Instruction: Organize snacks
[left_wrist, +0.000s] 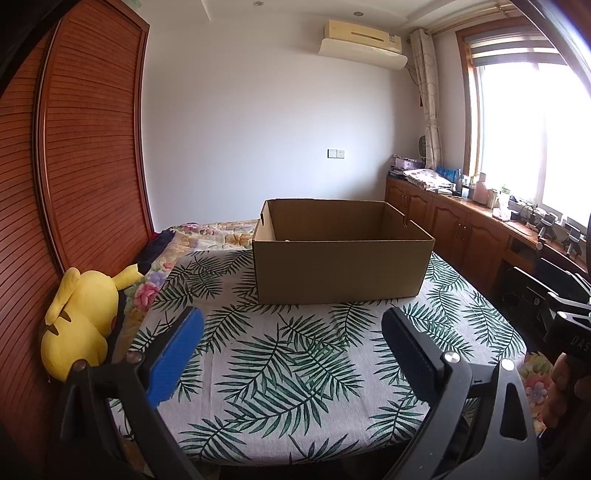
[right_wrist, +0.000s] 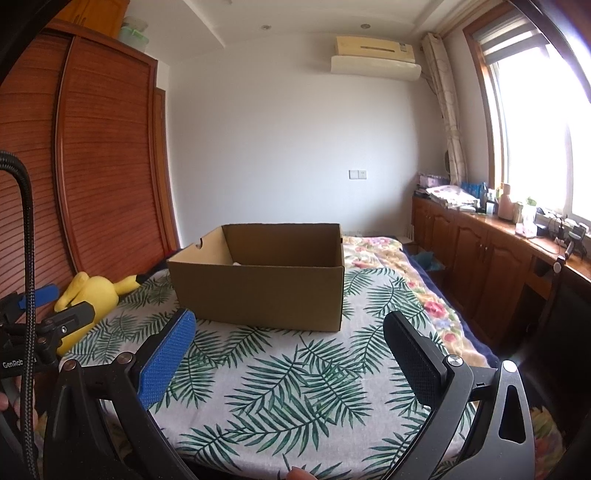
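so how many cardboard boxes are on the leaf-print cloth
1. The open cardboard box sits at the far middle of the leaf-print cloth, ahead of both open grippers. Its contents are mostly hidden.

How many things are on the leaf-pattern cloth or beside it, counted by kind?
Cardboard box: 1
Yellow plush toy: 1
Open grippers: 2, left gripper and right gripper
Snacks in view: 0
Total: 4

L gripper (left_wrist: 291, 325) & R gripper (right_wrist: 290, 328) agape, empty.
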